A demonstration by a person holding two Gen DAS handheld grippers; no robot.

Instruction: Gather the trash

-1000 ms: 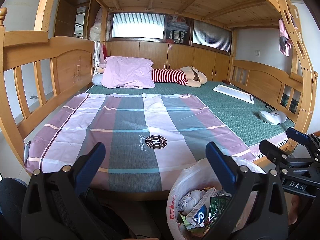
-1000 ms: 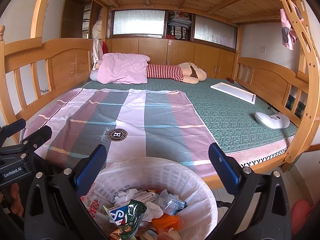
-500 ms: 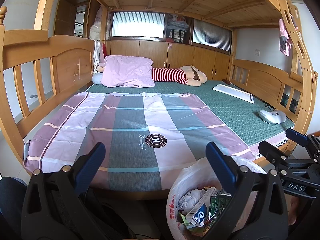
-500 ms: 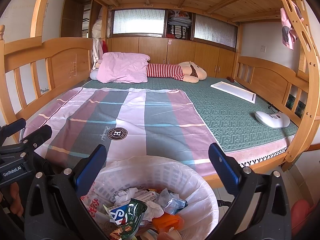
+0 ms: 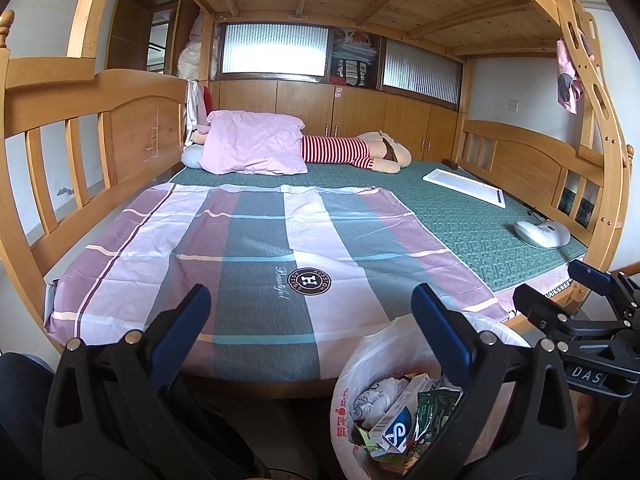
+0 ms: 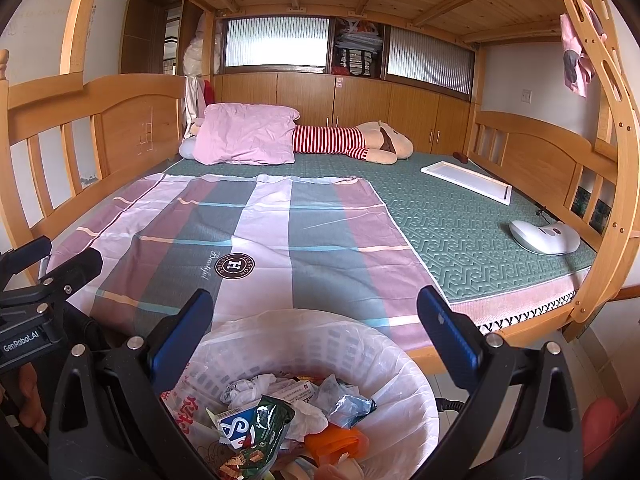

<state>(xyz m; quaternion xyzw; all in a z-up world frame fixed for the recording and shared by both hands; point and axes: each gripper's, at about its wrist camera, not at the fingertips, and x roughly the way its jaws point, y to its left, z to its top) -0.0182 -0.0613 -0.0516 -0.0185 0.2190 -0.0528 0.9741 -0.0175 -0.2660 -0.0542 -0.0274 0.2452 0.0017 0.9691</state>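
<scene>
A white bin lined with a plastic bag [image 6: 352,344] stands on the floor at the foot of the bed, holding wrappers, a blue-and-white carton [image 6: 238,428] and crumpled paper. It also shows in the left wrist view [image 5: 360,364]. My right gripper [image 6: 312,320] is open and empty just above the bin's rim. My left gripper [image 5: 310,316] is open and empty to the left of the bin, over the bed's foot edge. Each gripper shows at the edge of the other's view.
A wooden bunk bed with a plaid sheet [image 5: 256,248] over a green mat [image 5: 472,220]. On it lie a pink pillow [image 5: 252,148], a striped plush toy [image 5: 360,152], a white tray [image 5: 464,186] and a white device [image 5: 542,234]. Side rails and a ladder post [image 6: 608,220] flank it.
</scene>
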